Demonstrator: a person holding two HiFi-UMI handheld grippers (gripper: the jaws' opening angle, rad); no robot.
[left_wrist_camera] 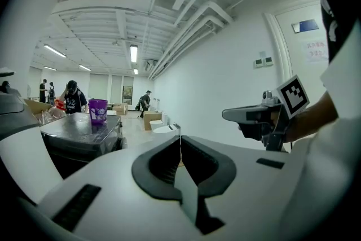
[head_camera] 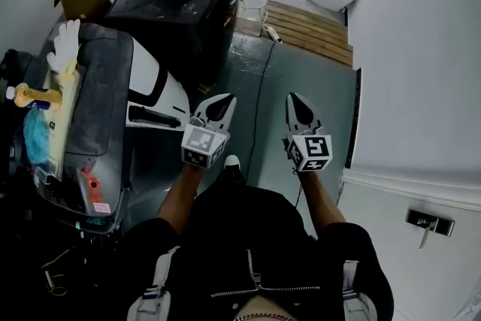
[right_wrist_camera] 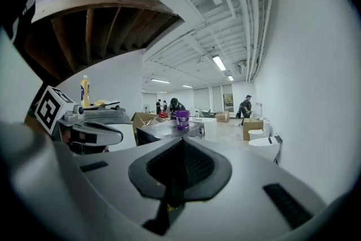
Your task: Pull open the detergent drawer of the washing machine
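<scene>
Right now both of my tongs are clenched on nothing: the left gripper (head_camera: 219, 107) shows its pads pressed into 1 thin seam in the left gripper view, and the right gripper (head_camera: 300, 109) is shut the same way in its own view. Both point ahead along the grey floor (head_camera: 259, 86), side by side and apart, towards the far end of the room, not at the job. The washing machine (head_camera: 101, 105) lies off to my left, its grey top loaded with a white glove (head_camera: 65, 43) and a yellow bottle (head_camera: 34, 95). Its white front panel (head_camera: 146, 79) faces the lane I stand in. The dark slot (head_camera: 154, 117) low on that panel is, I judge, the grip of the detergent drawer, though I cannot be sure from this angle. Its long axis runs along the machine's face, roughly parallel to my tongs. So the target sits to the left of both tips and a little nearer me than they are. My left gripper is clearly the closer of the 2. I reckon it must swing left, open, and take the slot's edge before pulling out towards the lane.
</scene>
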